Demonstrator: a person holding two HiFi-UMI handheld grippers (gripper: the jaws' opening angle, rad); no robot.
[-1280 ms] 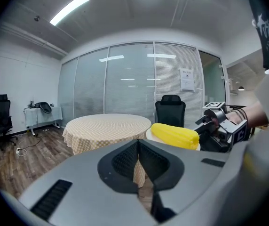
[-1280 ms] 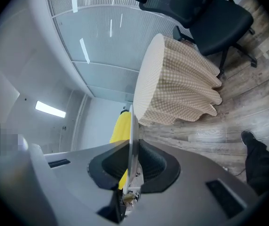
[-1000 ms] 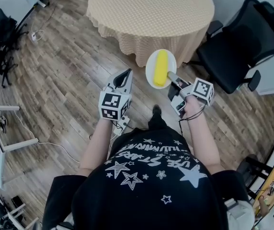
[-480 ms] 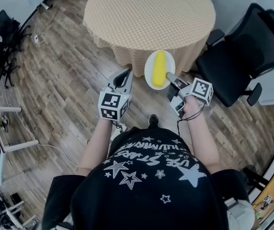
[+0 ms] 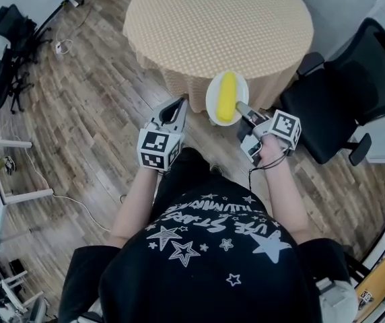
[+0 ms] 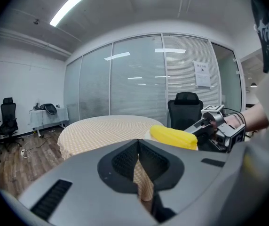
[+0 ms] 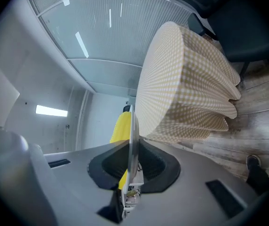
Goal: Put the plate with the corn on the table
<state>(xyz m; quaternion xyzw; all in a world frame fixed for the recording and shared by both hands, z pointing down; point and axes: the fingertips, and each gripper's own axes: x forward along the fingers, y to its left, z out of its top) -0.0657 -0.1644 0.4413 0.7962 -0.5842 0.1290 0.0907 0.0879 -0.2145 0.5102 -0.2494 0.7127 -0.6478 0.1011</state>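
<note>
Two grippers are held out in front of the person, near the round worktop with its checked cloth. The right gripper pinches the near rim of a white plate, its jaws clamped on the edge. A yellow corn cob lies lengthwise on the plate. The plate is held in the air at the worktop's near edge and is not set down on it. The left gripper, just left of the plate, has its jaws pressed together with nothing between them. A black office chair stands right of the worktop on the wooden floor.
</note>
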